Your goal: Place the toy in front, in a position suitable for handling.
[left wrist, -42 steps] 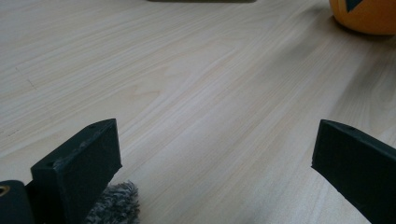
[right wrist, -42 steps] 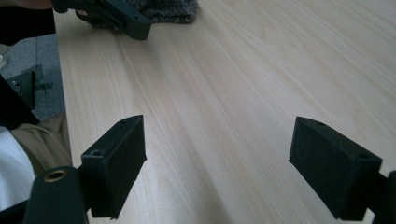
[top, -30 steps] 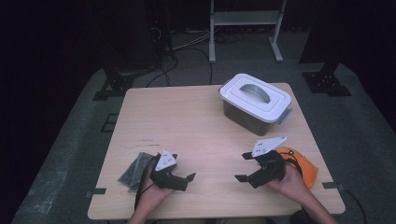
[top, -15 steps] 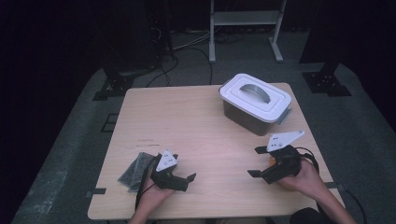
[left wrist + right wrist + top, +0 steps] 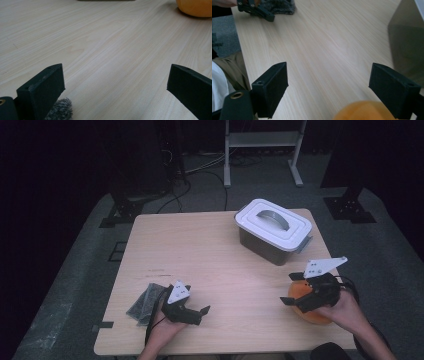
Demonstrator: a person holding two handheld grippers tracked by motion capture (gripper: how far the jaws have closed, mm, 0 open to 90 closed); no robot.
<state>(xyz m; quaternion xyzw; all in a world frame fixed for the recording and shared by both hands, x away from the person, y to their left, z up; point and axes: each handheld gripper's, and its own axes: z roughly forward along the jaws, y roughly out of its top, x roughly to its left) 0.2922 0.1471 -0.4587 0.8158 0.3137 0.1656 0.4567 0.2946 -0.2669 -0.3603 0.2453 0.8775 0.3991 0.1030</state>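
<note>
My left gripper [image 5: 202, 314] rests low on the front left of the wooden table [image 5: 200, 250], open, with bare wood between its jaws [image 5: 115, 85]. A grey fuzzy cloth [image 5: 145, 299] lies just left of it, and a tuft of that cloth [image 5: 60, 112] shows by the left jaw. My right gripper [image 5: 290, 289] hovers open over a round orange object [image 5: 314, 316] at the front right. In the right gripper view the orange object [image 5: 362, 111] sits low between the spread jaws [image 5: 328, 87], not clamped. It also shows far off in the left gripper view [image 5: 195, 7].
A grey box with a white handled lid [image 5: 272, 230] stands at the back right, close to the right gripper's right jaw [image 5: 409, 45]. The person's lap lies beyond the table's front edge [image 5: 227, 67]. The other gripper [image 5: 259, 10] and the cloth [image 5: 279, 6] show far off.
The right gripper has swung out to the right and now sits over the orange object, which it partly covers. The left gripper and cloth have not moved.
</note>
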